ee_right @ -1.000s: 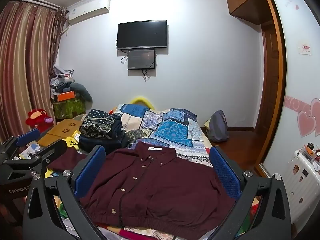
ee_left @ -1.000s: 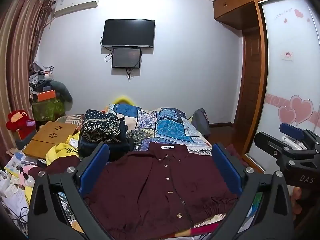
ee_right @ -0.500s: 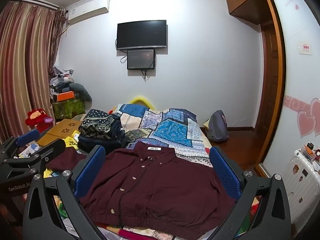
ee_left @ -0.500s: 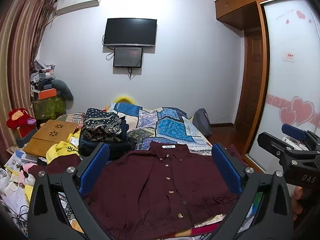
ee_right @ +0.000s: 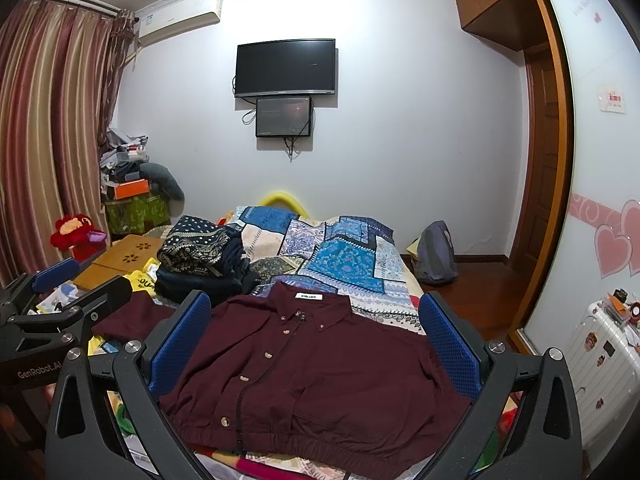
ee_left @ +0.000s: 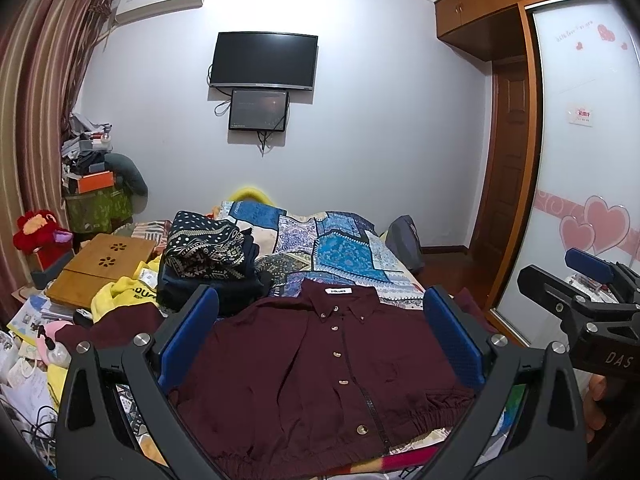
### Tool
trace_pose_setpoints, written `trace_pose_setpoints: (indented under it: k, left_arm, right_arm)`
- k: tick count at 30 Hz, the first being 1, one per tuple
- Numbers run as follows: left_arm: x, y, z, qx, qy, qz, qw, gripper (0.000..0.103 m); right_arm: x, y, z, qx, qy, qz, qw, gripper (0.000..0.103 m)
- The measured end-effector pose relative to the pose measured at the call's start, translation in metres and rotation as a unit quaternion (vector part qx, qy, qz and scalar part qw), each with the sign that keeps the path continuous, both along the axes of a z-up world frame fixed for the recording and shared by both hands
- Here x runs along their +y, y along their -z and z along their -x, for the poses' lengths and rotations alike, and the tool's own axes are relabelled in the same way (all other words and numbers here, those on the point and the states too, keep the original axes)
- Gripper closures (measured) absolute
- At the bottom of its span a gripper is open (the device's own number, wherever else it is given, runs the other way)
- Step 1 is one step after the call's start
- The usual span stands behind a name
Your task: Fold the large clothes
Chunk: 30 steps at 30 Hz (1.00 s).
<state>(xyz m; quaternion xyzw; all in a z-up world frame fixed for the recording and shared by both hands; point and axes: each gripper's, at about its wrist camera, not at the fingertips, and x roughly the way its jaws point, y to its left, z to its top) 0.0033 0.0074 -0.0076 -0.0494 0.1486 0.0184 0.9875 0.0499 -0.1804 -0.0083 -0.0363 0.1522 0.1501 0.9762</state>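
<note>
**A:** Where is the garment?

**B:** A dark maroon button-front shirt (ee_left: 320,364) with a white collar label lies face up and spread flat across the near end of a bed covered by a blue patchwork quilt (ee_left: 340,248). Its collar points toward the far wall; its elasticated hem runs along the near edge.

**A:** And the two tongs?

**B:** Both are released, blue-padded fingers spread wide and holding nothing. The left gripper (ee_left: 320,336) hangs above the shirt, framing its body; the right gripper (ee_right: 316,340) does the same from a little further right. Each is seen from the other's camera: the right gripper at the right edge of the left view (ee_left: 584,300), the left gripper at the left edge of the right view (ee_right: 60,300).

**A:** What surrounds the shirt?

**B:** A stack of folded dark patterned clothes (ee_right: 200,260) sits just beyond its left shoulder. A black wall-mounted television (ee_right: 285,67) hangs above the bed, striped red curtains (ee_right: 48,140) at left, a white stickered suitcase (ee_right: 600,360) at right.
</note>
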Motion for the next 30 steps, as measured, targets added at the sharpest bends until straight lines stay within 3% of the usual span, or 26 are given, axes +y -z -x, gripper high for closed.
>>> trace_pose_setpoints:
  k: [30]
  left_arm:
    - [0.0081, 0.0028, -0.0023, 0.003, -0.004, 0.011, 0.9999, 0.0]
  right_arm:
    - [0.0015, 0.0005, -0.0017, 0.005, 0.003, 0.003, 1.0, 0.0]
